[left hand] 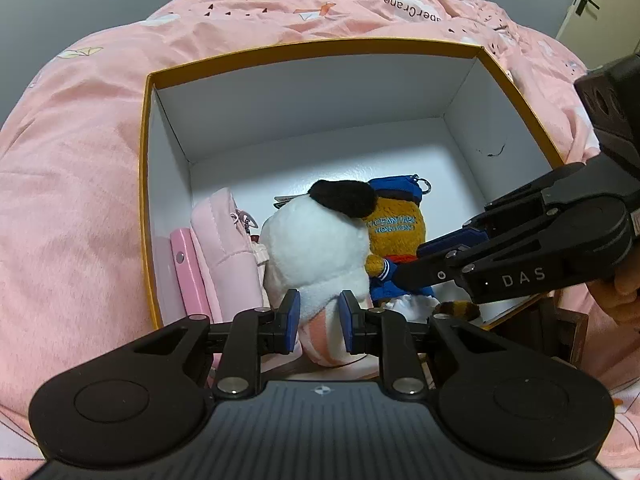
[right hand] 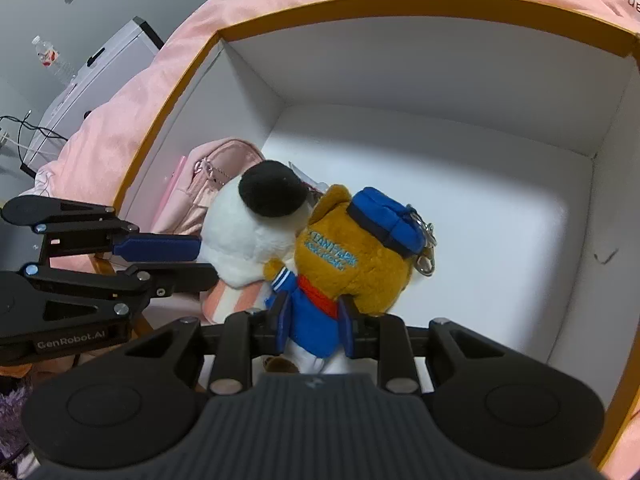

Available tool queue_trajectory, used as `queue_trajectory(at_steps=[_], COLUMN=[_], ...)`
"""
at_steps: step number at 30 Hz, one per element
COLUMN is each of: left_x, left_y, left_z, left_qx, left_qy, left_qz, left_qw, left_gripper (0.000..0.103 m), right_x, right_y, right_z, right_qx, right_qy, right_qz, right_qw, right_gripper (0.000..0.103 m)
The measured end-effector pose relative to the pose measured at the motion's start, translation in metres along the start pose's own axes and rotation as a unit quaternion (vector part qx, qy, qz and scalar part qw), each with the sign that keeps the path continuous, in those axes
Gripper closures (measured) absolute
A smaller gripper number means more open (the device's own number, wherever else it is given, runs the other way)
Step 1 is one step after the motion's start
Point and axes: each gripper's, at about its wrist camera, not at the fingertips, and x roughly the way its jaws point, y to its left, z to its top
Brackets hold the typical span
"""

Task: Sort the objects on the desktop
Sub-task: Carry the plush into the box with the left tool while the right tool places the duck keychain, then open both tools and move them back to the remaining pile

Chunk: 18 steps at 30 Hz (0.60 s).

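The left gripper (left hand: 319, 322) clamps the white plush dog with a black ear (left hand: 320, 248); just right of it, the right gripper (right hand: 314, 326) clamps the brown plush bear in blue sailor clothes (right hand: 352, 264), both inside the white, orange-rimmed cardboard box (left hand: 280, 96).

The left gripper (left hand: 319, 317) is matte black linkage with silver rivets, blue rubber pads (left hand: 291, 322) on its fingers, and a ribbed dark grey housing bearing a small round emblem. The right gripper (right hand: 313, 323) matches, white "DAS" printed along its side. The left carries what seems to read "GenRobot.AI".
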Motion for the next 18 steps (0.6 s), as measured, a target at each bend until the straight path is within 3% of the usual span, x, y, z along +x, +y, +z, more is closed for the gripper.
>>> queue_trajectory(at_steps=[4,13,18], left_x=[-0.001,-0.026,-0.057], left_y=[-0.004,-0.008,-0.012], left_z=[0.002,0.0,0.001], left_qx=[-0.001,-0.013,-0.021], left_qy=[-0.008,-0.034,-0.053], left_qz=[0.001,0.005,-0.011], left_qw=[1.0,0.9993,0.9983], left_gripper=[0.078,0.078,0.078], right_x=[-0.007,-0.029,-0.057], right_y=[0.008,0.017,0.027], right_z=[-0.003,-0.011,-0.016], right_qx=[-0.021,-0.026,-0.018], right_qy=[-0.017,-0.058,-0.101], right_qz=[-0.021,-0.041,-0.017], right_qw=[0.999,0.997,0.995], right_gripper=[0.068,0.068,0.067])
